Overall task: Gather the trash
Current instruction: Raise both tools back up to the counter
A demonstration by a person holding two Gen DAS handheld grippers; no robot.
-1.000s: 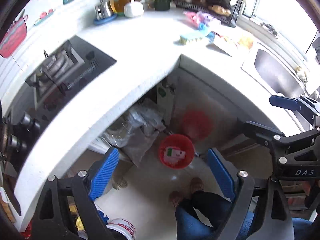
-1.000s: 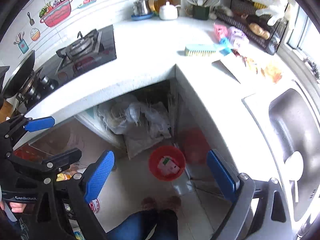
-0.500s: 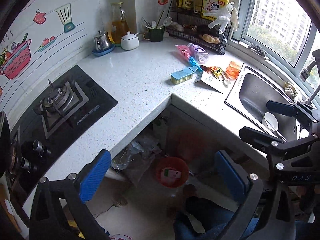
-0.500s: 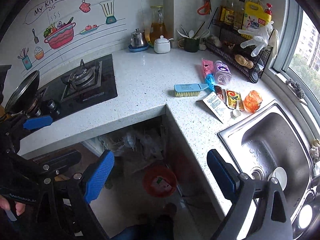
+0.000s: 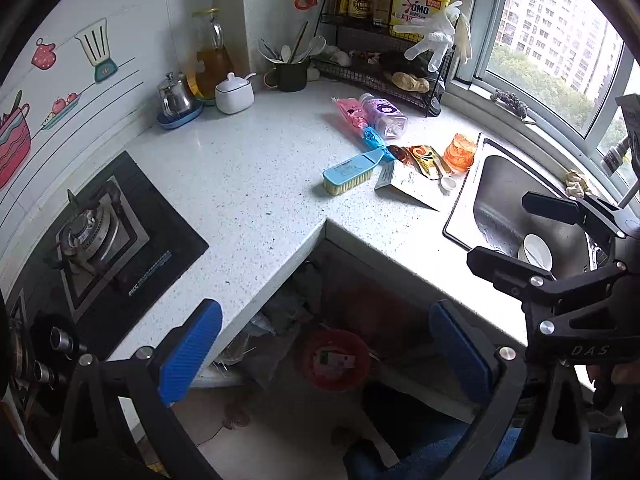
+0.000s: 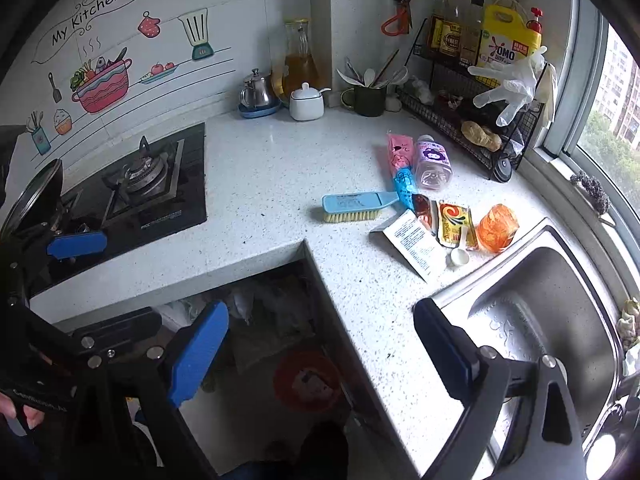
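Since a second ago both views have tilted up from the floor, so we now see the whole desk instead of mostly the red bin. Our left hand-held gripper is spread wide with nothing in it, and the right hand-held gripper is spread and empty too. So far, we'd say, barely started: one scrap sits in the bin, while the wrappers, paper leaflet, orange cup and pink pouch still lie by the sink. Only the right view shows the "My Kitchen" sticker; only the left shows a bowl in the sink.
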